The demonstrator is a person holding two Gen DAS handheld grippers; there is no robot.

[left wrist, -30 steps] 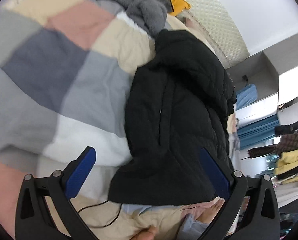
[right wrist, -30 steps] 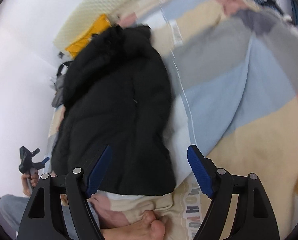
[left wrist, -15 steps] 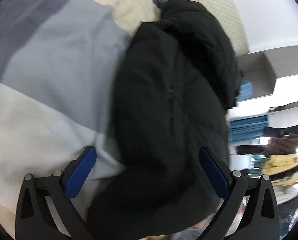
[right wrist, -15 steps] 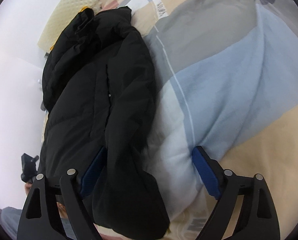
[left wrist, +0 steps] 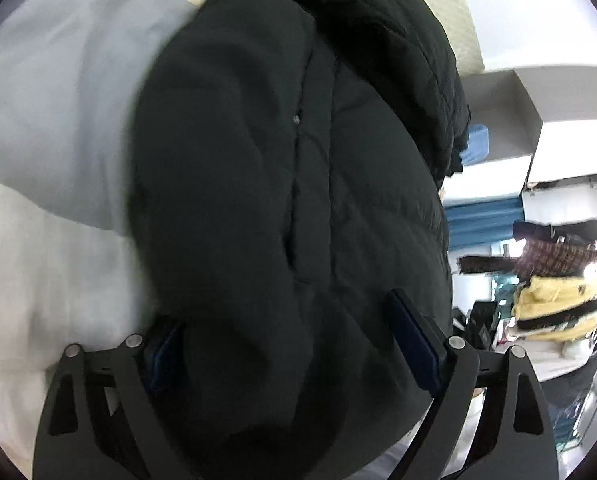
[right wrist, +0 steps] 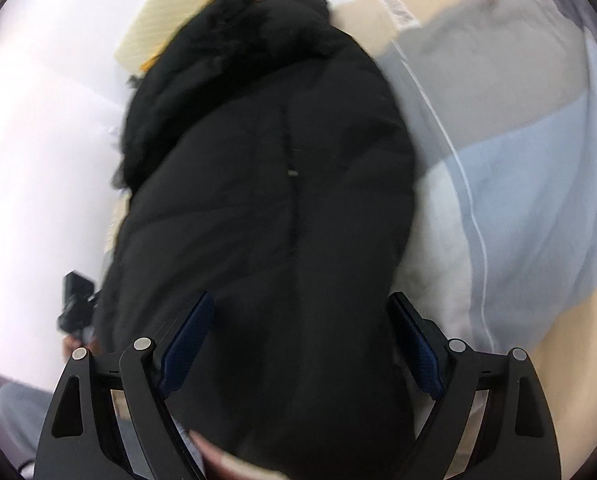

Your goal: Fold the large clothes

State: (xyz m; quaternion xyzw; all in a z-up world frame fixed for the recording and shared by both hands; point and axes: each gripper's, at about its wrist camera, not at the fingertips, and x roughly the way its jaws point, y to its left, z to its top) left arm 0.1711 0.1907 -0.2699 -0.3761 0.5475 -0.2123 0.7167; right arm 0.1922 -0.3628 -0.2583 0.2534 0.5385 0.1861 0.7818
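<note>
A black padded jacket [left wrist: 282, 184] lies lengthwise on the patchwork bed cover [left wrist: 54, 92], folded into a long narrow shape, hood end far from me. My left gripper [left wrist: 290, 344] is open, its blue pads astride the jacket's near hem, with the fabric bulging between them. In the right wrist view the same jacket [right wrist: 266, 200] fills the middle. My right gripper [right wrist: 302, 344] is open too, pads either side of the near hem. The left gripper [right wrist: 76, 304] shows small at the jacket's left edge.
The bed cover [right wrist: 518, 160] spreads to the right in grey, blue and beige patches. A quilted cream headboard [left wrist: 458, 12] and white wall lie beyond. Hanging clothes [left wrist: 554, 280] and shelves stand off the bed's right side.
Both grippers have moved forward and down onto the jacket's near hem, which now sits between the open pads. The jacket itself has not visibly shifted.
</note>
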